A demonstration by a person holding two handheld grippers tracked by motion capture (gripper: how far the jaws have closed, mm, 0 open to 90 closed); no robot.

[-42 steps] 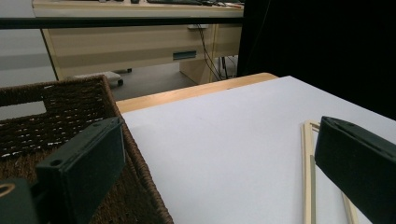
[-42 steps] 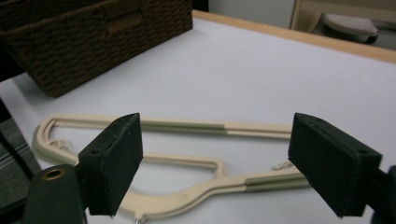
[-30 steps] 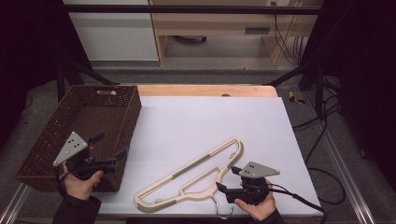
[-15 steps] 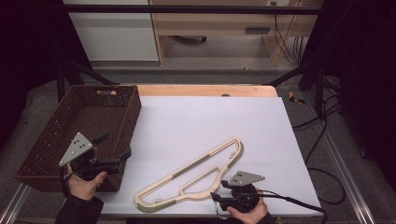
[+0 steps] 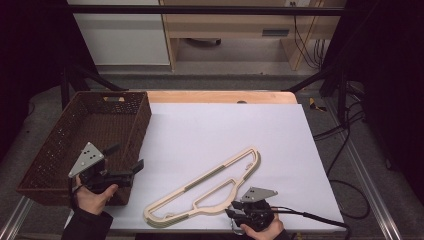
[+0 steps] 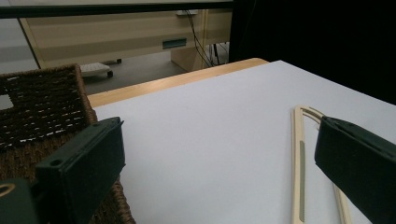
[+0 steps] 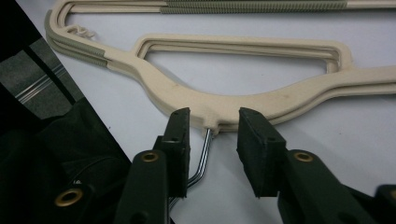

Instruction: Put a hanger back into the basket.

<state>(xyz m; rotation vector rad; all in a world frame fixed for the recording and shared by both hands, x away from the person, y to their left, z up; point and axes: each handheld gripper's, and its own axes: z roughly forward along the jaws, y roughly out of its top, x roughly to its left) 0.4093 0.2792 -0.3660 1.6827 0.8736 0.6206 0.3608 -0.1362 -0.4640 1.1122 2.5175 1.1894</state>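
The hanger (image 5: 207, 187) lay on the white table (image 5: 210, 130) right of the basket (image 5: 85, 137). The right gripper (image 7: 212, 126) had just been closing, its jaws partly open astride the hanger's metal hook (image 7: 201, 161), not yet clamping. The left gripper (image 5: 125, 161) stood wide open, empty, beside the basket.

- The hanger (image 7: 243, 100) looks like cream plastic, matt and smooth, with grey-green ribbed strips on its arms.
- The hook (image 7: 201, 161) of the hanger is shiny, bright metal wire.
- The basket (image 5: 75, 145) is dark brown woven wicker, with a rough surface.
- The table (image 5: 225, 135) has a white matt top, smooth like paper, and a light wood edge at the far side.
- The right gripper (image 7: 212, 135) has black matt plastic jaws, with brass-coloured metal rivets.
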